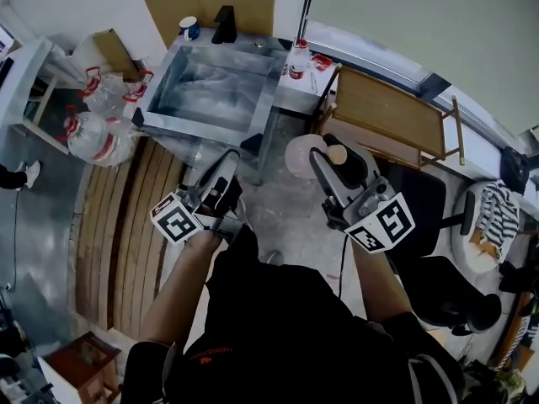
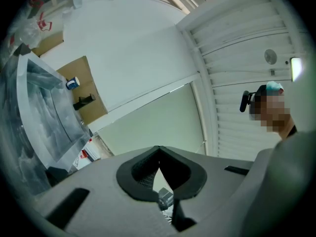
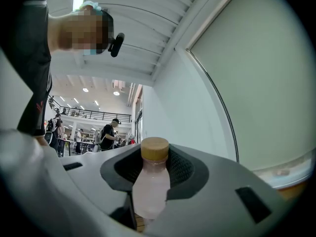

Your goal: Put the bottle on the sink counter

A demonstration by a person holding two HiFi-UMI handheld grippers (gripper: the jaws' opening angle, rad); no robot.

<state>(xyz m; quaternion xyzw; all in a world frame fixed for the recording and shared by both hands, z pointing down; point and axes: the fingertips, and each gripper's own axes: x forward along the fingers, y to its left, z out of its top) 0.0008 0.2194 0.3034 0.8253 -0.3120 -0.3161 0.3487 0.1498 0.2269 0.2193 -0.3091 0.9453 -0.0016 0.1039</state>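
Head camera looks steeply down on the sink (image 1: 268,91); left gripper camera, tilted upward, shares that sink (image 2: 37,90) at its left edge; right gripper camera faces the ceiling (image 3: 148,14).

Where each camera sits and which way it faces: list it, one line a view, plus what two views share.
Head view: on the person's head, aimed steeply down at the sink; shows both forearms, left gripper, right gripper.
Left gripper view: on the left gripper, tilted up at the ceiling; jaws together, empty; person's head at right.
Right gripper view: on the right gripper, tilted up; jaws clamp the bottle; person's head upper left.
Shared: bottle, head and right gripper views.
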